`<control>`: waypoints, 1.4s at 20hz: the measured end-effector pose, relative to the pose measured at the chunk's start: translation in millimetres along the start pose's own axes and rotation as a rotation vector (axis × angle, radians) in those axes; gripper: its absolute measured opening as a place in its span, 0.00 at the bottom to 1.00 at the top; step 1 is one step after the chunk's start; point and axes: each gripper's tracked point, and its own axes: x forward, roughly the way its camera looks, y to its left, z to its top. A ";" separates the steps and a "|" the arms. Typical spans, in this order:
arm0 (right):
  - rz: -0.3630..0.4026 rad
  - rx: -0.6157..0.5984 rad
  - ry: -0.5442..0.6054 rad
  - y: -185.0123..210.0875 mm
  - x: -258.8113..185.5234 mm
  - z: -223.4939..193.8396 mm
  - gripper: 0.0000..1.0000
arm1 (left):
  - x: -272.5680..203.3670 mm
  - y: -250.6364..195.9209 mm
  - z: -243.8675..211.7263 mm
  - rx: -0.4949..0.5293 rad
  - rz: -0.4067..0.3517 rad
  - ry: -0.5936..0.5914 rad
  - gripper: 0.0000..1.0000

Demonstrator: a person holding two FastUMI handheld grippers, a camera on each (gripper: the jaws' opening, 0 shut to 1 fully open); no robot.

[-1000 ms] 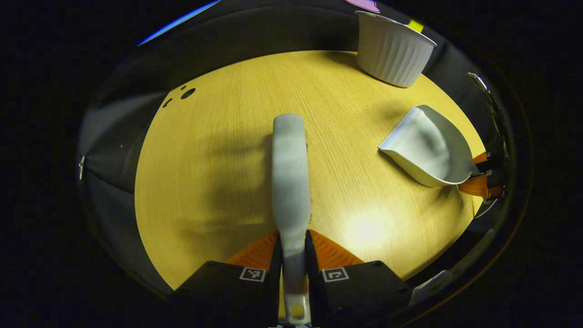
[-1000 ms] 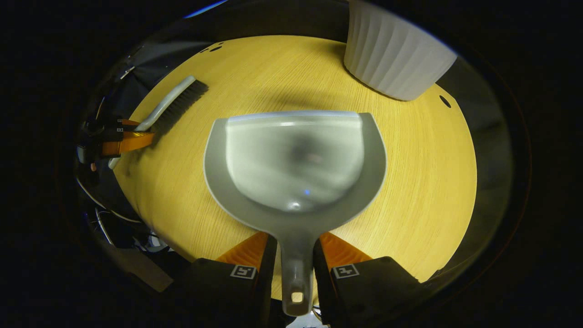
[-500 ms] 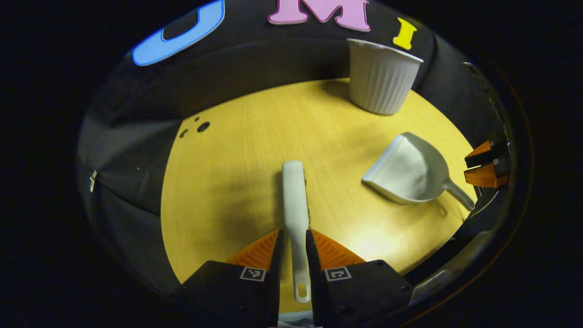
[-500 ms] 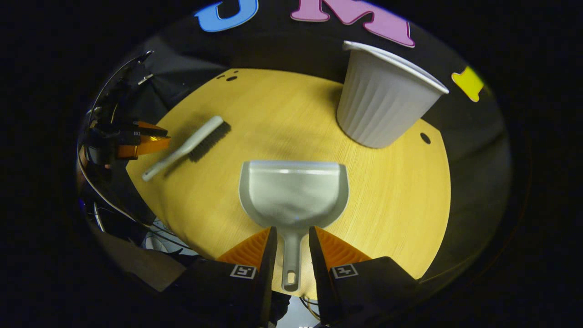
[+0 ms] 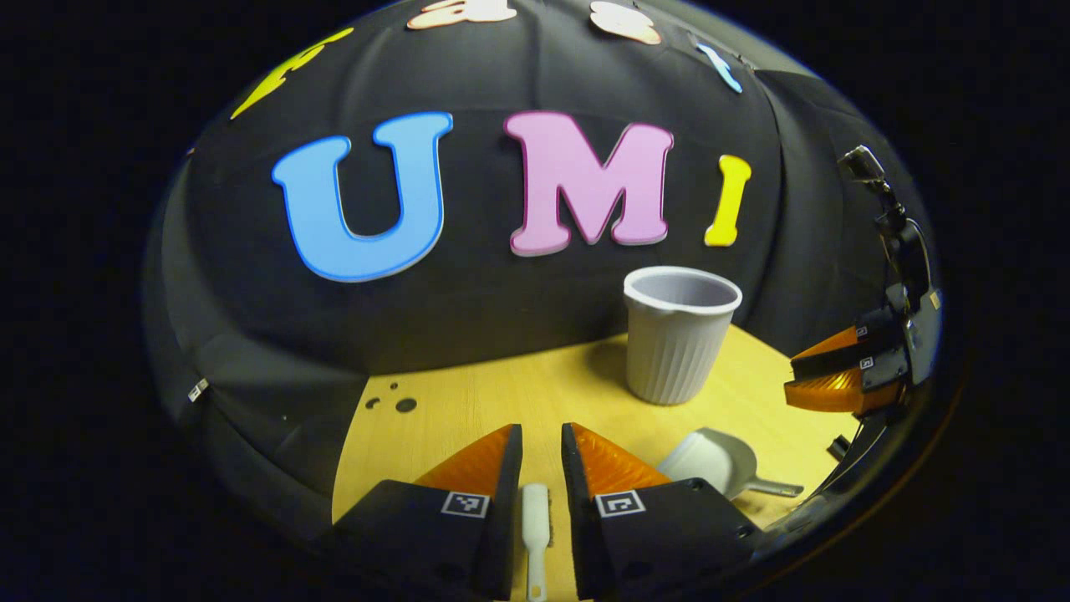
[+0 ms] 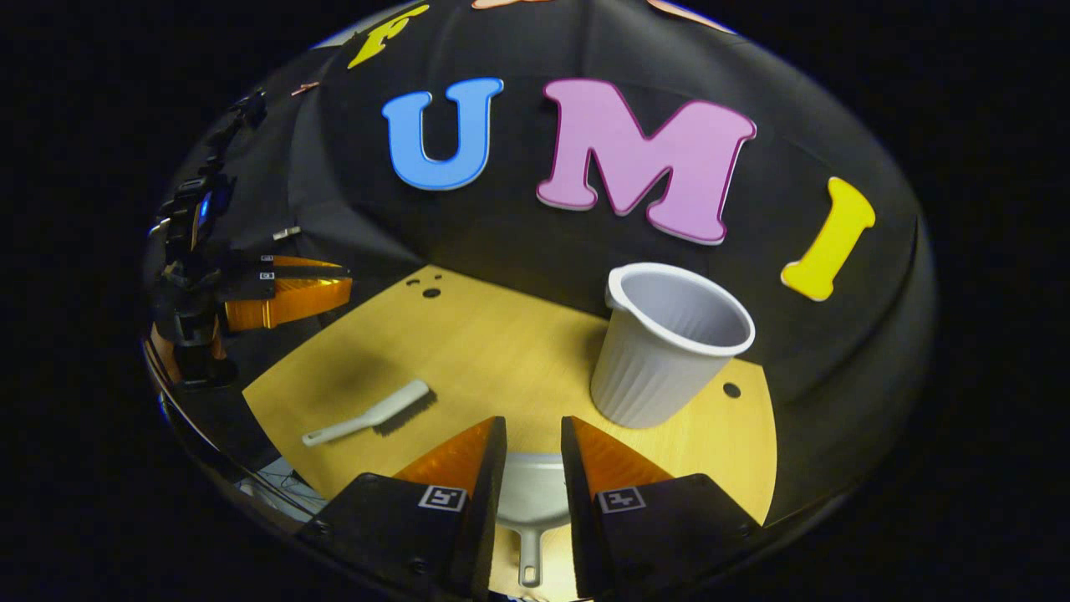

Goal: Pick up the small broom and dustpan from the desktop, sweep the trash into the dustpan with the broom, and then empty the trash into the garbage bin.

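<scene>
The small white broom [image 5: 535, 520] lies flat on the yellow round table [image 5: 501, 393], seen below the gap of my left gripper [image 5: 541, 439], which hangs open above it and touches nothing. The grey dustpan [image 5: 710, 461] rests on the table to its right. My right gripper [image 6: 533, 431] is also open and raised, with the dustpan [image 6: 528, 502] on the table beneath its gap. The broom [image 6: 376, 415] lies bristles down at the left of the right gripper view. The white ribbed bin [image 6: 664, 347] stands upright at the back of the table.
The bin [image 5: 677, 339] stands close to the black cloth wall. The other gripper hovers at the table's side in each view: the right one [image 5: 836, 376], the left one [image 6: 284, 294]. Small holes [image 5: 405, 405] mark the tabletop [image 6: 501, 351] near its back edge.
Both grippers have drawn back and risen away from the table. The broom and dustpan stayed lying on the table, and the handles have slid out from between the fingers.
</scene>
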 end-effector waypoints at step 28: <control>0.042 -0.050 -0.244 -10.2 -26.4 53.8 0.47 | -19.8 -9.7 2.0 -0.125 0.135 -0.010 0.32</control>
